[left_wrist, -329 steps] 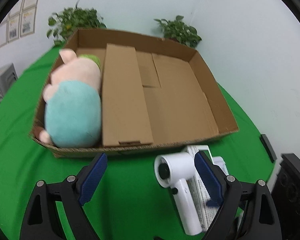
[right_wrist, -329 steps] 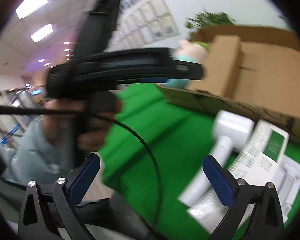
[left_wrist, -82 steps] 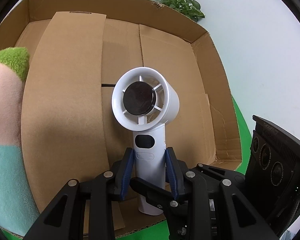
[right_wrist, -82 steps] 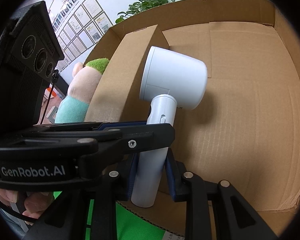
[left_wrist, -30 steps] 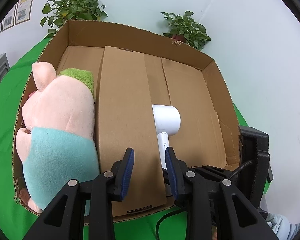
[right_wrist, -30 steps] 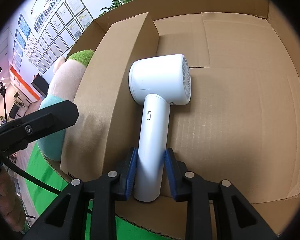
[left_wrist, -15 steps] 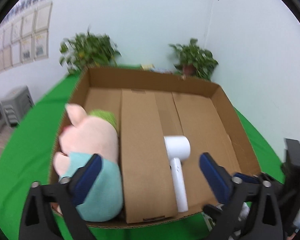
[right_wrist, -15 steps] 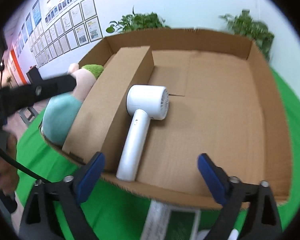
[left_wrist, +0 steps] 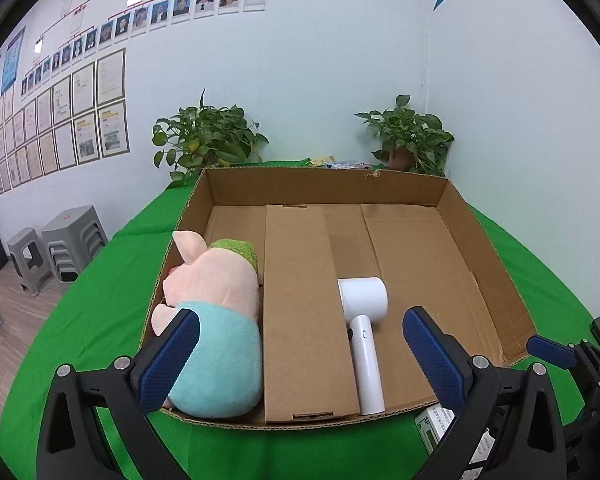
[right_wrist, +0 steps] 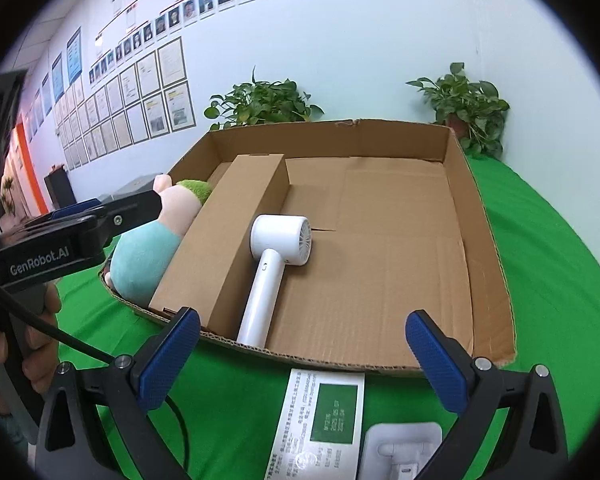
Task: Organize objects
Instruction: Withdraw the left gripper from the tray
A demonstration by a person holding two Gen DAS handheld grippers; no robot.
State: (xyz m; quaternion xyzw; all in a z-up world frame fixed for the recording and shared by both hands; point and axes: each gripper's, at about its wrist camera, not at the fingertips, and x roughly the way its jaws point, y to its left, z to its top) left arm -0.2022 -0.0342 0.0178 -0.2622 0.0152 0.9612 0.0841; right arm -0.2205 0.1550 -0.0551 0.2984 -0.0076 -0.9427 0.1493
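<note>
Resting inside the cardboard box [left_wrist: 484, 248], the white hair dryer [left_wrist: 364, 336] lies flat just ahead of the left gripper [left_wrist: 296, 356], handle toward it, beside the cardboard divider [left_wrist: 300, 300]; the plush pig [left_wrist: 216, 316] fills the compartment beyond that divider. Both grippers have just been opening and now stand wide apart with nothing between the pads; the right gripper [right_wrist: 300, 354] hovers short of the box's near wall. So two things look stowed. Left over, directly below the right gripper on the green desk [right_wrist: 560, 280], are a printed leaflet [right_wrist: 320, 420] and a white tray [right_wrist: 400, 452], probably next.
</note>
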